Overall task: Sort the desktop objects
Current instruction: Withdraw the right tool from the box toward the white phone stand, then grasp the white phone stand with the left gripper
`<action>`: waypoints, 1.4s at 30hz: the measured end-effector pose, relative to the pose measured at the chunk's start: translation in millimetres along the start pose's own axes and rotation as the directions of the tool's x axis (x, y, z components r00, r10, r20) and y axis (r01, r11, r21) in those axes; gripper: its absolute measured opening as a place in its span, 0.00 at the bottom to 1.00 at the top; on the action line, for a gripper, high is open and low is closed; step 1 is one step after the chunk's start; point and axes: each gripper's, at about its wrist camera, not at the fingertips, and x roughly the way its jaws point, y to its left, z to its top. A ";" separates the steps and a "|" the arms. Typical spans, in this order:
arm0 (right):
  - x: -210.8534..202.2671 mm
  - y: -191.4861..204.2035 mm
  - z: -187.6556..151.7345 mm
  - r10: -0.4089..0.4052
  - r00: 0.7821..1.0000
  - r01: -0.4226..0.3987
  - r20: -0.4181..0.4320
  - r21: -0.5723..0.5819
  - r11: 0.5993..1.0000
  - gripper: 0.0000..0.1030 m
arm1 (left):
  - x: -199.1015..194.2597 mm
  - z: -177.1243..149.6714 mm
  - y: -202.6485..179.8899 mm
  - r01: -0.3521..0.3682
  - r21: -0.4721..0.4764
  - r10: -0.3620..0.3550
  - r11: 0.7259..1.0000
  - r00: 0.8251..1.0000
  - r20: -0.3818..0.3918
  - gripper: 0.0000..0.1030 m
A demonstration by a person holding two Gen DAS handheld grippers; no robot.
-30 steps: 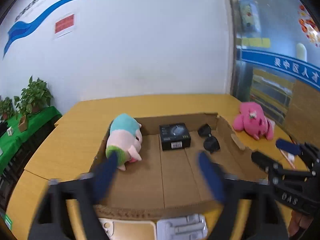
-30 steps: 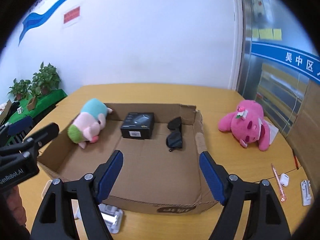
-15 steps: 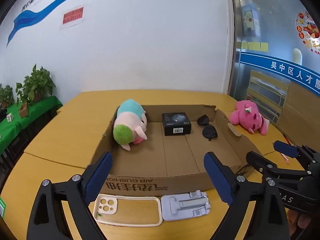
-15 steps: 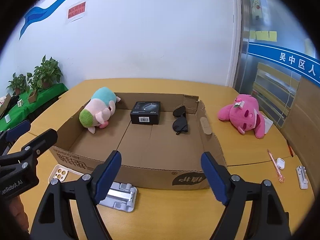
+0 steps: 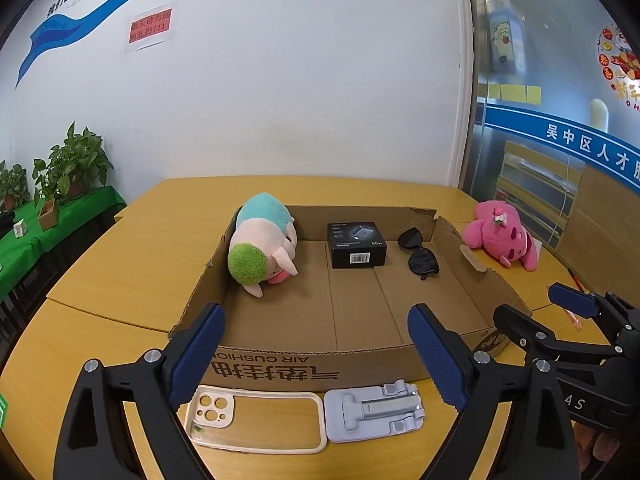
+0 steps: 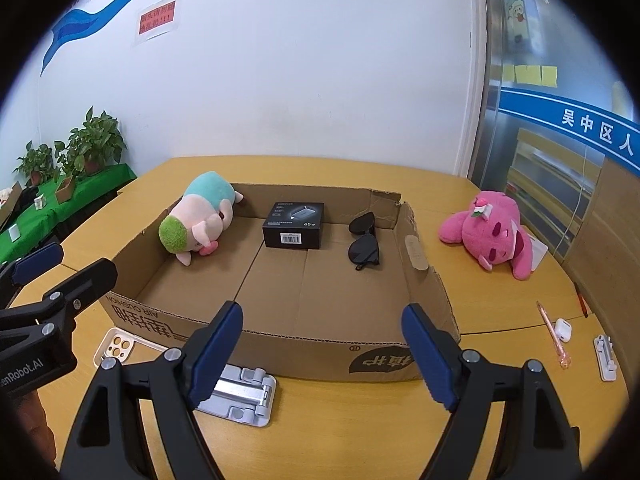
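Left wrist view is looking over a yellow table (image 5: pixel 120 280) at a shallow cardboard box (image 5: pixel 304 368) standing open in the middle. The left claw (image 5: pixel 316 344) is hovering just before the box's near wall, its blue pads standing wide apart with nothing between them; its jaws have just been opening. Inside the box a pastel plush (image 5: pixel 262 246) is lying in the far left corner against the wall, a black carton (image 5: pixel 356 245) is sitting at the middle of the far wall, and sunglasses (image 5: pixel 418 254) are lying just right of it. On the table between the claw and the box a phone case (image 5: pixel 256 420) is lying flat, touching or almost touching a grey stand (image 5: pixel 372 412) on its right. A pink plush (image 5: pixel 502 238) is lying on the table outside the box's right wall. The right claw (image 6: pixel 322 346) is hovering at the near right part of the box, also spread wide and holding nothing, its jaws likewise having just been opening. In the right wrist view a pink pen (image 6: pixel 554 334), a white earbud case (image 6: pixel 563 329) and a small white holder (image 6: pixel 606 357) are lying on the table well right of the box. Potted plants (image 6: pixel 94 146) are standing on a green-covered bench at far left.
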 end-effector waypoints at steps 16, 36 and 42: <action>28.7 -4.5 -59.1 0.127 0.975 -0.126 -0.181 0.016 0.992 0.78 | 39.3 -51.6 15.9 0.005 -0.003 -0.006 1.000 0.976 -0.216 0.92; 80.3 18.4 -102.8 0.254 0.914 -0.252 -0.316 0.048 0.967 0.22 | 45.5 -71.0 32.1 0.028 -0.039 -0.038 0.999 0.955 -0.295 0.91; 63.8 -8.2 -113.8 0.236 0.917 -0.221 -0.322 0.082 0.972 0.22 | 49.3 -85.0 4.6 0.128 -0.040 -0.134 0.991 0.921 -0.367 0.91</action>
